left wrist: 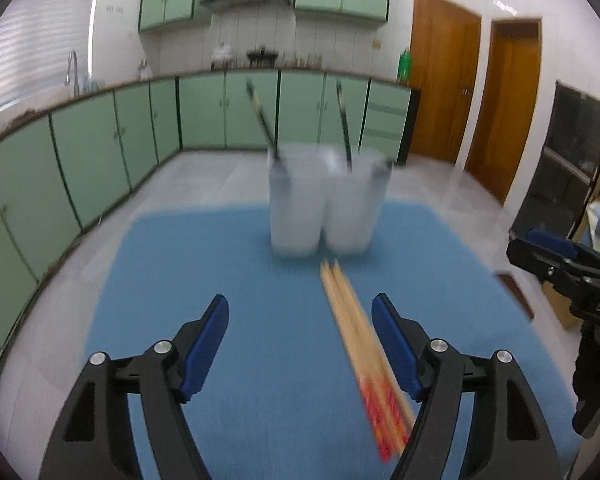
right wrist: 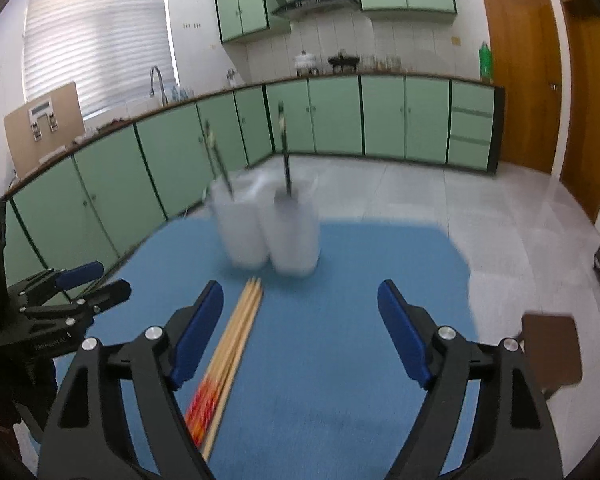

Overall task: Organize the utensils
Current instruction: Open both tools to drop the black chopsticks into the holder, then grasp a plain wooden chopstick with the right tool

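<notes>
Both grippers, left (left wrist: 300, 344) and right (right wrist: 300, 332), hang with jaws spread and empty over the blue mat (left wrist: 220, 280), where wooden chopsticks (left wrist: 352, 320) lie near two white holders (left wrist: 324, 208); next, likely, picking them up.

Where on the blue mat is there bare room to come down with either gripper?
Bare blue mat left of the wooden chopsticks, and right of them out to the mat's edge. It is crowded at the middle: chopsticks run up to the two white holders, each with a dark utensil.
</notes>
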The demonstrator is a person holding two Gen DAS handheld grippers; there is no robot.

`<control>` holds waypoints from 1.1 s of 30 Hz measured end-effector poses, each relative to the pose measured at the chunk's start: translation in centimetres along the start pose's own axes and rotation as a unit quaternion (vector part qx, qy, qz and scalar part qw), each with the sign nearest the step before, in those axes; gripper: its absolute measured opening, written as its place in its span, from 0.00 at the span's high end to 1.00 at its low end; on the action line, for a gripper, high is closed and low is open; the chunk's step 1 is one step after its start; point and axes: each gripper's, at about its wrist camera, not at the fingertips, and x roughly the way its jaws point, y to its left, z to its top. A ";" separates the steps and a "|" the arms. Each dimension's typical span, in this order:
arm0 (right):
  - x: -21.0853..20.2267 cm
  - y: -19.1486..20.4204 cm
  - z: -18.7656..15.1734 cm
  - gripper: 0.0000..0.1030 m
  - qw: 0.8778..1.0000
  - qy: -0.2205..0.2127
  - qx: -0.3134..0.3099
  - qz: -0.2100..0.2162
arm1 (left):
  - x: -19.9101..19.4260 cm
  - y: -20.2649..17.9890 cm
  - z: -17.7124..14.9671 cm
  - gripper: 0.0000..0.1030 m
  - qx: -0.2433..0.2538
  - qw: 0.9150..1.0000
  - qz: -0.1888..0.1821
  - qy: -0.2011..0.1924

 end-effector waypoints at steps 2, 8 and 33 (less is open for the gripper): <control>0.4 0.6 -2.3 0.25 1.000 0.024 0.006 0.006 | 0.7 -0.1 -1.9 0.29 -0.004 1.000 0.002 0.025; 1.4 2.5 -7.3 0.25 0.997 0.072 0.008 0.005 | 1.6 -0.2 -6.5 0.29 -0.010 0.997 0.016 0.072; 3.1 7.4 -10.8 0.70 0.990 0.131 -0.044 0.025 | 1.7 -0.1 -10.0 0.28 -0.014 0.995 0.026 0.092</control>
